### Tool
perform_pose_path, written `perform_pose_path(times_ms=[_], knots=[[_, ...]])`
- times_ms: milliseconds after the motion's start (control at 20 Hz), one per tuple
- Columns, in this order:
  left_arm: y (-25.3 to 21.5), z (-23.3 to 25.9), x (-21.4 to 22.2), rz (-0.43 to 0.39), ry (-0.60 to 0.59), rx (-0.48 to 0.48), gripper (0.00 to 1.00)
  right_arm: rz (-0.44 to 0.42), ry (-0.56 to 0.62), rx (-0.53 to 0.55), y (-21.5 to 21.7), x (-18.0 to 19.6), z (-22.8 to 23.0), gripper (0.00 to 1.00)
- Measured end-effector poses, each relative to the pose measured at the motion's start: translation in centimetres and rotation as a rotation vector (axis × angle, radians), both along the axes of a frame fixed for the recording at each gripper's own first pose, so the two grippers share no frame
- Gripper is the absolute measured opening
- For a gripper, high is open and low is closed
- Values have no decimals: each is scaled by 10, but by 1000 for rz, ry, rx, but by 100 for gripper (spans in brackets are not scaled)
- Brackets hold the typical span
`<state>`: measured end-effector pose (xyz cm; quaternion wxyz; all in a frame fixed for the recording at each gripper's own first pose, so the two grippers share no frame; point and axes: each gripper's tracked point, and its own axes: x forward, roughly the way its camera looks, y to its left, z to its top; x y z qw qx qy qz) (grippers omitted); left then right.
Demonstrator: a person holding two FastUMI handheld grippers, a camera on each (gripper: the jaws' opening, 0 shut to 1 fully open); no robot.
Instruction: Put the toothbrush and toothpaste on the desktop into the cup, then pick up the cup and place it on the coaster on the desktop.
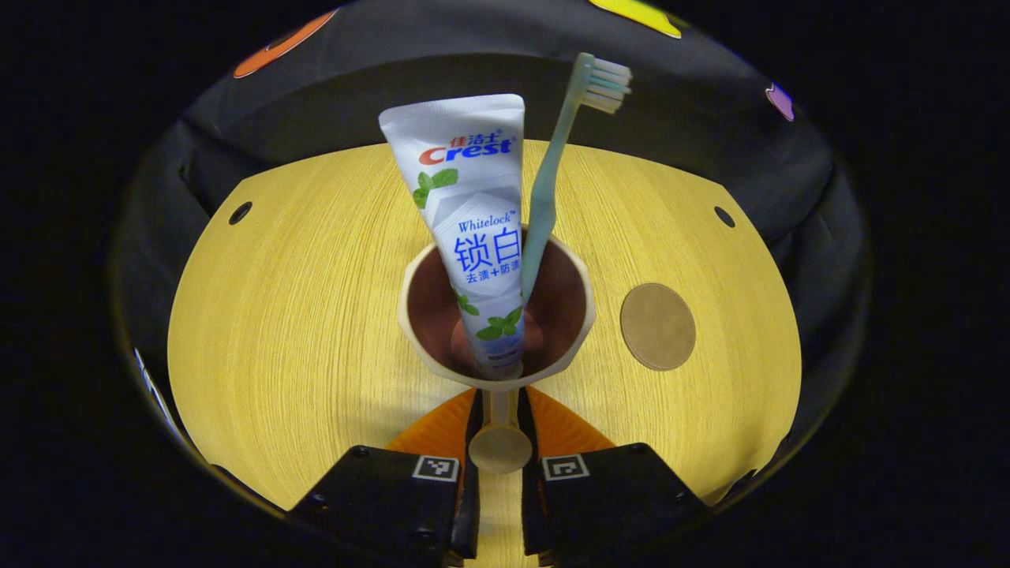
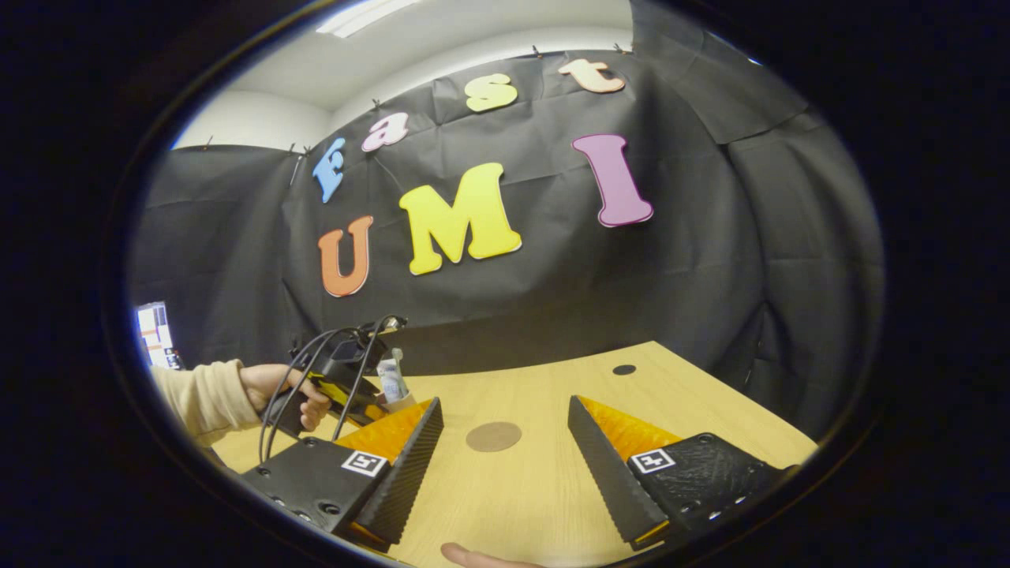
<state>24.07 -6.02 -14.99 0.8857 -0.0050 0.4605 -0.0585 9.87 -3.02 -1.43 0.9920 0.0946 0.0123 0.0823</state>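
A cream cup [image 1: 417,315] with a dark inside stands straight ahead in the left gripper view. In it stand a white toothpaste tube [image 1: 473,229] and a pale green toothbrush [image 1: 544,197], bristles up. My left gripper [image 1: 499,404] is shut on the cup's handle [image 1: 500,442]. The round brown coaster [image 1: 657,326] lies on the wooden desktop [image 1: 300,315] to the cup's right, apart from it. In the right gripper view my right gripper [image 2: 505,446] hangs open over the desktop, with the coaster [image 2: 493,435] beyond its fingers. At its left a hand holds the left gripper [image 2: 347,379] and the toothpaste tube [image 2: 390,380].
The desktop has small dark holes near its far corners [image 1: 240,212] [image 1: 723,216]. Black cloth walls close the booth behind and at the sides. A sleeved arm [image 2: 201,394] reaches in from the left of the right gripper view. A fingertip [image 2: 473,556] shows at that view's bottom edge.
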Motion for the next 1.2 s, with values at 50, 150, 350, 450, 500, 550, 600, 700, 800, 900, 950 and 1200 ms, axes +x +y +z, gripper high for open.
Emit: perform_pose_path(times_ms=[50, 150, 350, 450, 500, 550, 600, 700, 800, 900, 950, 1200], knots=[[-2, 1, 1, 3, -15, -4, 24, 2, -4, -4, 2, -1, 1, 93], [-6, 7, 5, -4, -47, 1, 23, 2, -10, -10, 3, -3, 2, 93], [-30, 22, 0, -43, -78, 0, 23, 5, -18, -19, 6, -7, 2, 93], [-39, 22, 0, -74, -78, 6, 24, -1, -24, -37, 2, -9, 0, 93], [-55, 20, 1, -92, -76, 8, 23, -5, -23, -44, -1, -9, -1, 96], [-65, 19, 1, -108, -73, 6, 23, -6, -19, -48, -3, -10, -3, 93], [-75, 18, 2, -127, -67, 4, 23, -6, -17, -50, -5, -11, -4, 96], [-92, 17, 4, -159, -63, 8, 23, -14, -17, -50, -13, -14, -5, 96], [-104, 16, 9, -183, -59, 19, 23, -27, -16, -46, -23, -16, -7, 96], [-111, 16, 17, -195, -57, 34, 23, -38, -9, -37, -31, -16, -11, 96], [-113, 15, 21, -196, -53, 40, 23, -43, -2, -32, -36, -16, -14, 96], [-122, -1, 25, -210, -26, 73, 23, -46, 20, -20, -48, -15, -25, 96]])
